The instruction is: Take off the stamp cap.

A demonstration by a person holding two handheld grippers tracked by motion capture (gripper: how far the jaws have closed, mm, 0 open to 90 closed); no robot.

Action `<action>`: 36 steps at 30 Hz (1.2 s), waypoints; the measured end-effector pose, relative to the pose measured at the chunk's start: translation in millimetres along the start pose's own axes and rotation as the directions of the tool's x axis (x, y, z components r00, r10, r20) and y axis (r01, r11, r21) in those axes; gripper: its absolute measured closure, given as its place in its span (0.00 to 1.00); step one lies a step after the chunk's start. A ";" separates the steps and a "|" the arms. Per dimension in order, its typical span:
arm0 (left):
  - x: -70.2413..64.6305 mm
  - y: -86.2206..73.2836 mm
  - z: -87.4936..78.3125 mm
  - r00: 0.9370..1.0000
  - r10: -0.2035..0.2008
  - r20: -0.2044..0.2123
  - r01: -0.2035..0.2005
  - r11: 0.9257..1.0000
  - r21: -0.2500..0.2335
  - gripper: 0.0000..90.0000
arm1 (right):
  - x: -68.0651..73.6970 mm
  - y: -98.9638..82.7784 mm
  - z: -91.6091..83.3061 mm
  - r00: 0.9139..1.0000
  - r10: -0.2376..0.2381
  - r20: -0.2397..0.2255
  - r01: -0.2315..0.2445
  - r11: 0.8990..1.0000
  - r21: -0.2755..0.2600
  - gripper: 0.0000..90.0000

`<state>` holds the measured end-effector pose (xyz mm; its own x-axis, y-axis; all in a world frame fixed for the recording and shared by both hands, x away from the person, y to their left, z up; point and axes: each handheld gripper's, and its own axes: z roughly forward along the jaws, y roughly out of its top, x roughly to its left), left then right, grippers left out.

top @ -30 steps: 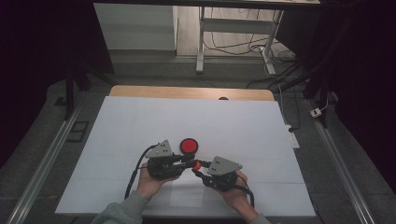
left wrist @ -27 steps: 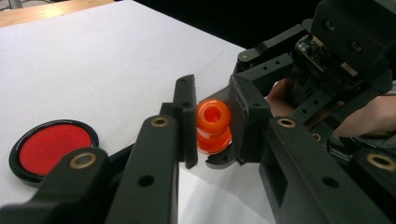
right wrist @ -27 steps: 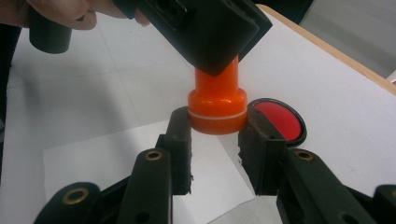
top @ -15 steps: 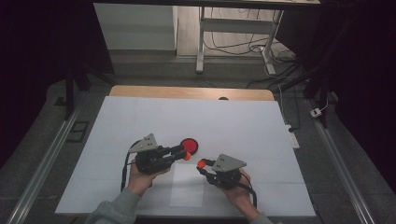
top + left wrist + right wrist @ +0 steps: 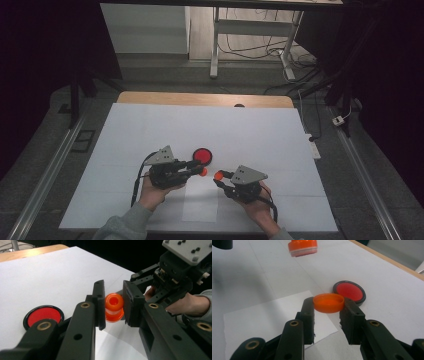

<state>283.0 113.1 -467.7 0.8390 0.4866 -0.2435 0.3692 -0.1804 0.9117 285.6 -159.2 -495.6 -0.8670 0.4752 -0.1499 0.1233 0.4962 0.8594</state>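
My left gripper (image 5: 113,307) is shut on a small orange stamp body (image 5: 114,305), held sideways a little above the table. In the high view the left gripper (image 5: 201,171) points right, toward the right gripper (image 5: 219,176). My right gripper (image 5: 328,308) is shut on a shallow orange cap (image 5: 328,303), its hollow side up. The stamp body (image 5: 302,247) hangs across from it at the top of the right gripper view. A small gap separates the two orange parts. A round red ink pad (image 5: 202,156) in a black case lies just behind the left gripper's tips.
A white sheet covers the table (image 5: 260,130), with a wooden edge (image 5: 200,99) at the far side. A smaller slip of paper (image 5: 200,205) lies below the grippers near the front edge. Metal rails (image 5: 45,180) run along both sides.
A second ago the two grippers' tips met at one orange piece. They have since drawn apart, the left one to the left, and each now holds its own orange part.
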 end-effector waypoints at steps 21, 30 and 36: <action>2.4 -0.9 -0.9 1.000 0.006 -0.026 -0.005 1.000 0.023 0.81 | -18.1 -16.9 -20.3 0.997 0.058 0.045 -0.057 0.998 -0.014 0.72; 4.6 -1.3 1.1 1.000 0.007 -0.028 -0.006 1.000 0.028 0.81 | -28.1 -28.9 -38.7 0.992 0.092 0.083 -0.091 0.996 -0.014 0.72; 7.0 -1.3 1.1 0.999 0.013 -0.047 -0.011 1.000 0.025 0.81 | -36.5 -37.9 -53.6 0.987 0.121 0.104 -0.120 0.993 -0.022 0.72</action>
<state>288.8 115.8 -471.0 0.8238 0.5242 -0.2160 0.3694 -0.2072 0.9059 286.7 -234.3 -496.5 -0.7906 0.6050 -0.0946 0.2155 0.4195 0.8818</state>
